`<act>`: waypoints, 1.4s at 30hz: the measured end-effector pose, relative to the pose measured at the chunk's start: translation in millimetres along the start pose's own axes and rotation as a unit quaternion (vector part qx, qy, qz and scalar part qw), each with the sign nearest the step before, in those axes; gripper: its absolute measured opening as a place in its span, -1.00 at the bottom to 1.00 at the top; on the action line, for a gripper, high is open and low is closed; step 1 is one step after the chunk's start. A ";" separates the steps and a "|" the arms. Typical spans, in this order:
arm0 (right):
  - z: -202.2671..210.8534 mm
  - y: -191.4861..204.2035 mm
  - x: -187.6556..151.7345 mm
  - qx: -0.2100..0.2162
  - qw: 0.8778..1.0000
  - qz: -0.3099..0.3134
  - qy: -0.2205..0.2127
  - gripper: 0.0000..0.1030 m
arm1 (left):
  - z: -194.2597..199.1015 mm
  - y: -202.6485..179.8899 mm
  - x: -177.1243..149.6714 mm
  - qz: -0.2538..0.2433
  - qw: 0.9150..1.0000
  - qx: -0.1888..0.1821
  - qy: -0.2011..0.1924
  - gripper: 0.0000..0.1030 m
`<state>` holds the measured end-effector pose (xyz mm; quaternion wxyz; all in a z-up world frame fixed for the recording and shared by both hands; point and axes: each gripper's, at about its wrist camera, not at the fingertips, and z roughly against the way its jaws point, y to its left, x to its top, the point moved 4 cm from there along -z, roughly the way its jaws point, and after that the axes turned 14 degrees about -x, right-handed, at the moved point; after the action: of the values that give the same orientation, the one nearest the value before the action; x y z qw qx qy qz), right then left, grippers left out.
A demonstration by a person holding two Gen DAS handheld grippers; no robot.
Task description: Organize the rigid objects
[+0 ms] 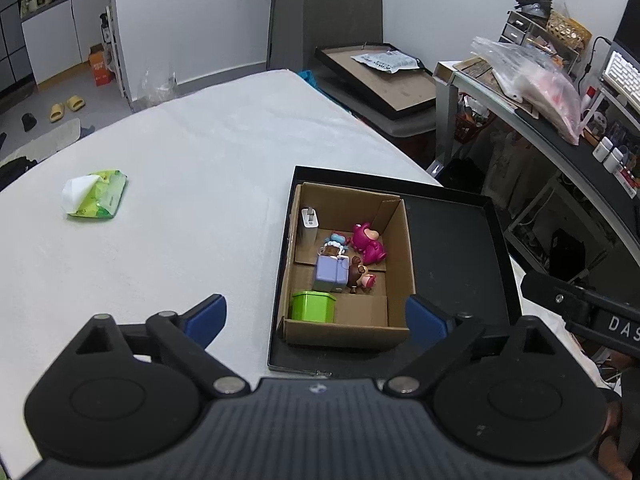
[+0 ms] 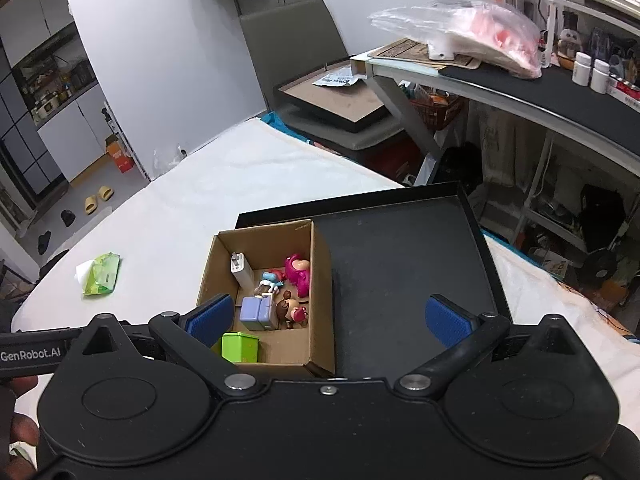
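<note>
Left gripper (image 1: 316, 318): jaws spread wide, nothing between blue pads, hovering above near edge of cardboard box (image 1: 394, 240). Right gripper (image 2: 328, 316): jaws likewise wide apart, empty, above box and black tray (image 2: 400, 280).

Box sits in left part of tray, tray on white table (image 1: 200, 160).

Inside box: white charger (image 1: 307, 226) upright against far-left wall; pink figure (image 1: 366, 242); lilac cube (image 1: 331, 274); brown figure (image 1: 360, 276) touching cube; green cube (image 1: 312, 306) in near-left corner.

Green wipes pack (image 1: 96, 194) on table, well apart from tray.

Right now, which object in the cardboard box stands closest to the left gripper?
The green box, in the cardboard box's near corner; the purple box and figurines sit farther back.
</note>
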<state>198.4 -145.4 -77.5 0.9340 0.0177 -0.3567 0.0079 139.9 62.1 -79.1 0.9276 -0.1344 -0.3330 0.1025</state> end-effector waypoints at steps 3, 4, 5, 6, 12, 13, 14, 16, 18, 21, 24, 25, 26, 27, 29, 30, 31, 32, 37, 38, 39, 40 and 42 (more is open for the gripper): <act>11.2 -3.0 -1.7 0.003 1.000 0.000 -0.009 1.00 | 8.4 -4.8 -3.7 -0.007 1.000 0.000 0.000 0.87; 14.3 -3.2 -2.4 -0.002 1.000 0.004 -0.013 1.00 | 10.8 -6.7 -4.6 -0.009 1.000 0.000 -0.001 0.87; 18.0 -3.1 -3.3 -0.008 1.000 0.010 -0.017 1.00 | 14.6 -8.5 -5.9 -0.011 1.000 0.000 -0.003 0.87; 21.6 -2.6 -4.3 -0.012 1.000 0.016 -0.021 1.00 | 18.3 -10.3 -7.1 -0.014 1.000 0.000 -0.005 0.87; 40.7 -4.7 -8.0 0.011 1.000 0.014 -0.021 1.00 | 38.2 -18.9 -17.7 -0.034 0.999 -0.003 -0.014 0.87; 44.3 -5.2 -8.6 0.012 1.000 0.013 -0.023 1.00 | 40.8 -20.5 -19.9 -0.036 0.999 -0.004 -0.014 0.87; 47.1 -5.8 -9.2 0.013 1.000 0.013 -0.024 1.00 | 43.3 -22.2 -21.5 -0.038 0.999 -0.003 -0.015 0.87; 52.3 -5.7 -11.1 0.012 0.999 0.014 -0.027 1.00 | 48.7 -24.5 -24.6 -0.040 0.999 -0.002 -0.017 0.87; 57.5 -6.1 -14.2 0.009 0.999 0.019 -0.031 1.00 | 53.9 -26.5 -27.5 -0.042 0.999 -0.003 -0.018 0.87; 66.2 -7.0 -17.7 -0.003 0.999 0.027 -0.040 1.00 | 62.4 -30.0 -31.2 -0.047 0.999 0.000 -0.025 0.87; 74.3 -10.0 -19.6 -0.013 0.998 0.027 -0.047 1.00 | 71.2 -32.8 -34.7 -0.049 0.998 0.002 -0.032 0.87; 77.3 -11.2 -20.3 -0.017 0.998 0.027 -0.048 1.00 | 73.3 -33.3 -35.9 -0.049 0.998 0.003 -0.034 0.87; 80.5 -12.8 -21.0 -0.019 0.998 0.026 -0.051 1.00 | 76.6 -33.8 -37.1 -0.048 0.998 0.004 -0.038 0.87; 84.0 -14.1 -21.5 -0.018 0.998 0.025 -0.053 1.00 | 79.3 -34.1 -38.0 -0.048 0.998 0.004 -0.040 0.87; 90.0 -17.2 -23.0 -0.017 0.998 0.023 -0.056 1.00 | 83.7 -34.8 -39.2 -0.045 0.998 0.001 -0.042 0.87; 93.2 -18.2 -23.7 -0.018 0.998 0.022 -0.057 1.00 | 85.2 -35.3 -40.6 -0.043 0.998 0.000 -0.042 0.87; 95.9 -19.2 -24.6 -0.019 0.998 0.022 -0.058 1.00 | 86.9 -35.5 -42.0 -0.040 0.998 -0.001 -0.043 0.87; 98.3 -19.5 -25.0 -0.018 0.998 0.023 -0.060 1.00 | 88.2 -36.1 -43.6 -0.039 0.998 0.000 -0.043 0.87; 109.4 -21.9 -30.3 -0.022 0.997 0.031 -0.069 1.00 | 95.9 -41.1 -50.7 -0.049 0.998 0.001 -0.041 0.87; 111.1 -22.1 -31.5 -0.021 0.997 0.034 -0.069 1.00 | 96.6 -41.7 -50.9 -0.049 0.998 0.001 -0.040 0.87; 112.5 -22.4 -32.3 -0.017 0.997 0.035 -0.069 1.00 | 97.5 -42.5 -51.6 -0.050 0.998 0.001 -0.039 0.87; 113.2 -22.2 -32.7 -0.014 0.997 0.036 -0.069 1.00 | 98.7 -43.3 -51.8 -0.052 0.998 0.001 -0.039 0.87; 115.1 -22.2 -33.6 -0.015 0.997 0.037 -0.069 1.00 | 101.8 -44.8 -51.9 -0.057 0.998 0.000 -0.041 0.87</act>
<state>97.3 -172.1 -14.8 0.9065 -0.0086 -0.4206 0.0361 39.4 23.8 -20.0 0.9174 -0.1106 -0.3783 0.0548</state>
